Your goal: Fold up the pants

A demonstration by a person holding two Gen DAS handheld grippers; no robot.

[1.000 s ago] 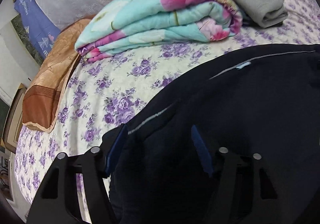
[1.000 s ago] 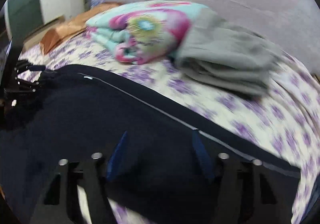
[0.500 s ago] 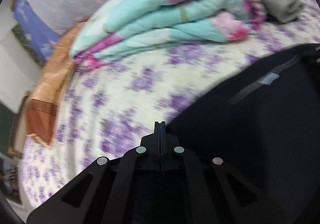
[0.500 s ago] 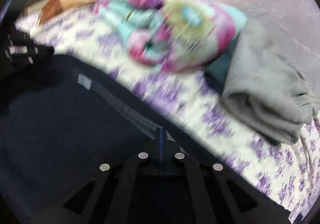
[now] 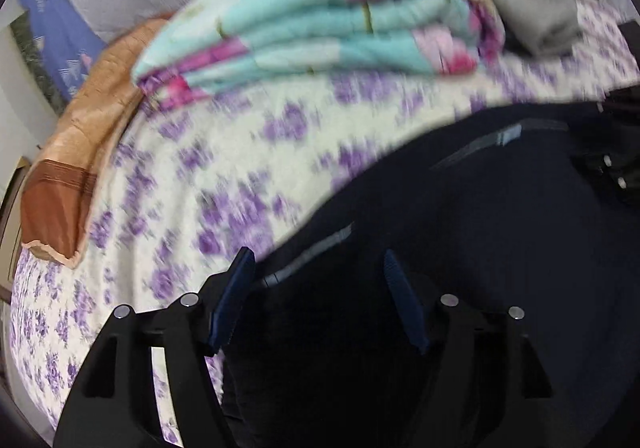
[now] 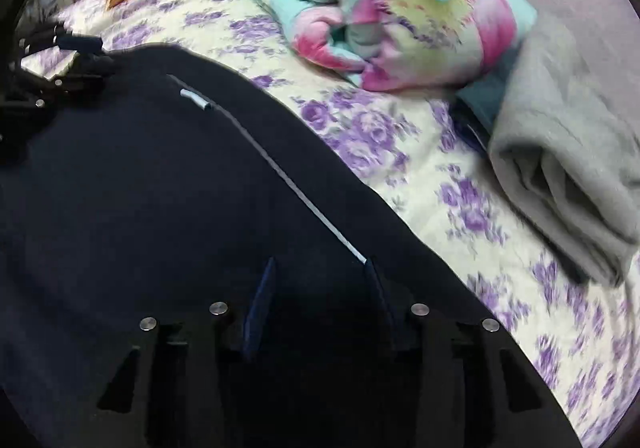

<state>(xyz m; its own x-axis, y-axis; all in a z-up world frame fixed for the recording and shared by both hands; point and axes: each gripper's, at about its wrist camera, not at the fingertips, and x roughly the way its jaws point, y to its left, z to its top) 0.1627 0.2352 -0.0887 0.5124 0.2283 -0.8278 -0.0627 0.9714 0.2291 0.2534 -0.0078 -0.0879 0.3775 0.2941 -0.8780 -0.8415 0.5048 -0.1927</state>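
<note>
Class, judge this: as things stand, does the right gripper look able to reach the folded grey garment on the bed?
Probably yes. The right gripper hovers open over the dark pants; only bare floral sheet separates it from the grey garment.

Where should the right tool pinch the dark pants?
Take the dark pants at the far edge just beyond the right tool, coming from above: the thin light stripe ends there, and the cloth lies flat on the floral bedsheet.
</note>
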